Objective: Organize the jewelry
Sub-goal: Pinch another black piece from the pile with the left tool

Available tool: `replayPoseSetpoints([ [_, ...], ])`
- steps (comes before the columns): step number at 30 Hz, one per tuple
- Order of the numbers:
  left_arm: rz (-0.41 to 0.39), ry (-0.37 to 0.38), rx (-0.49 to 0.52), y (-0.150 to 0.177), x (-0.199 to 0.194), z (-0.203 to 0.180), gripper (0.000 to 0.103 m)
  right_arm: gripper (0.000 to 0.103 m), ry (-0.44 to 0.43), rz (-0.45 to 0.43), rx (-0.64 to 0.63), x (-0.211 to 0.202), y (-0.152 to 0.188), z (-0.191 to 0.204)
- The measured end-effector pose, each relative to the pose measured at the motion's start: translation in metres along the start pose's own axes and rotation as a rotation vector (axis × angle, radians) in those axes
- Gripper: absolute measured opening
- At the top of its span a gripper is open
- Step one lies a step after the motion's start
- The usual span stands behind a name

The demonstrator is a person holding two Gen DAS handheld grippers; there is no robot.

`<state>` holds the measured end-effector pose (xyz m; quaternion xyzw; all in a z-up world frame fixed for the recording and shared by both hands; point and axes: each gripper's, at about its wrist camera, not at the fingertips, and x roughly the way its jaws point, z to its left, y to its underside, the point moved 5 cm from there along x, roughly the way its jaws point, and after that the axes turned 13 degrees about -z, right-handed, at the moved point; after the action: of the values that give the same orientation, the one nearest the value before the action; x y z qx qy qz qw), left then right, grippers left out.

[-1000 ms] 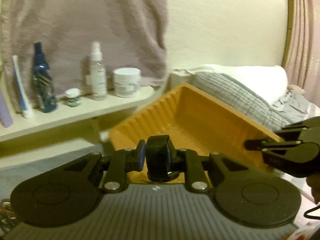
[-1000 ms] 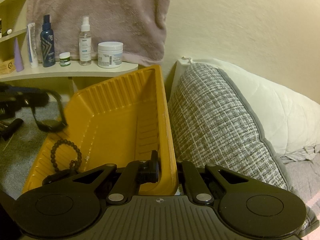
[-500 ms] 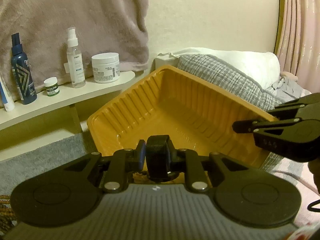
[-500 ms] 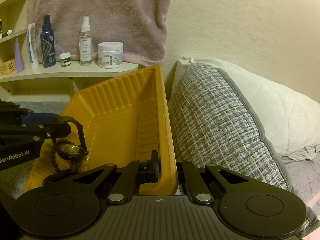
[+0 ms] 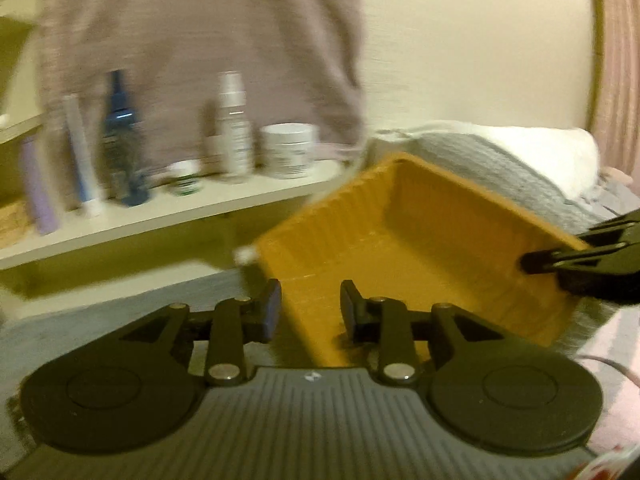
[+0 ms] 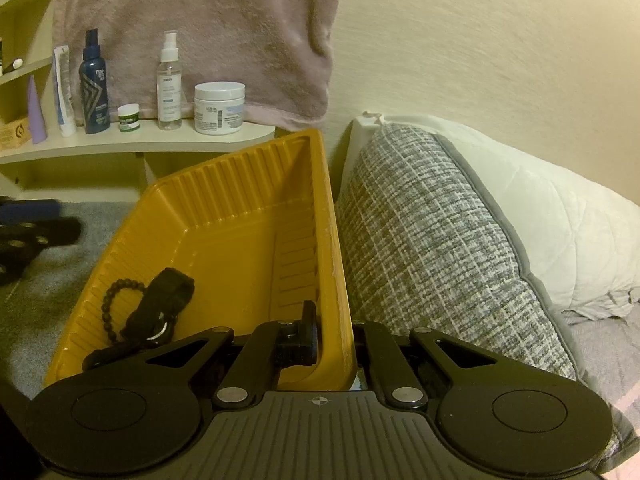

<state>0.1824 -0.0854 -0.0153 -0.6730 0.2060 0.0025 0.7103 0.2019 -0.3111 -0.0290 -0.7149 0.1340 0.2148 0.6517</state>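
A ribbed yellow tray (image 6: 240, 216) lies on the grey bedding. A black-strapped watch (image 6: 160, 308) and a black bead bracelet (image 6: 114, 296) lie in its near left corner. My right gripper (image 6: 332, 344) is shut on the tray's right rim. My left gripper (image 5: 308, 312) is open and empty over the tray's (image 5: 420, 240) near left edge; the view is blurred. It shows at the left edge of the right wrist view (image 6: 28, 232).
A shelf (image 6: 140, 142) behind the tray holds several bottles, a small green jar and a white jar (image 6: 219, 108). A pink towel (image 6: 200, 28) hangs above it. A grey woven pillow (image 6: 432, 248) and white pillow (image 6: 560, 232) lie right of the tray.
My left gripper opened and let the watch go; the watch now lies in the tray by the bracelet. The left gripper has drawn back to the left. The right gripper still holds the rim.
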Motion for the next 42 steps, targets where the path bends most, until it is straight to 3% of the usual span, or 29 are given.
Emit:
replayPoseSetpoints([
  [7, 0.05, -0.175, -0.008, 0.036, -0.032, 0.057, 0.029, 0.004, 0.001, 0.0, 0.0, 0.0, 0.001, 0.0],
  [12, 0.098, -0.249, -0.025, 0.061, -0.042, 0.086, 0.029, 0.004, 0.002, 0.001, 0.0, 0.001, 0.002, -0.001],
  [23, 0.154, -0.254, -0.035, 0.089, -0.031, 0.096, 0.025, 0.004, 0.003, 0.005, -0.006, 0.002, 0.003, -0.002],
  [31, 0.135, -0.293, 0.021, 0.083, -0.015, 0.106, 0.025, 0.004, 0.004, 0.006, -0.009, 0.002, 0.003, -0.002],
  [42, 0.2, -0.277, 0.081, 0.088, 0.015, 0.109, 0.023, 0.004, 0.005, 0.01, -0.01, 0.003, 0.003, -0.002],
])
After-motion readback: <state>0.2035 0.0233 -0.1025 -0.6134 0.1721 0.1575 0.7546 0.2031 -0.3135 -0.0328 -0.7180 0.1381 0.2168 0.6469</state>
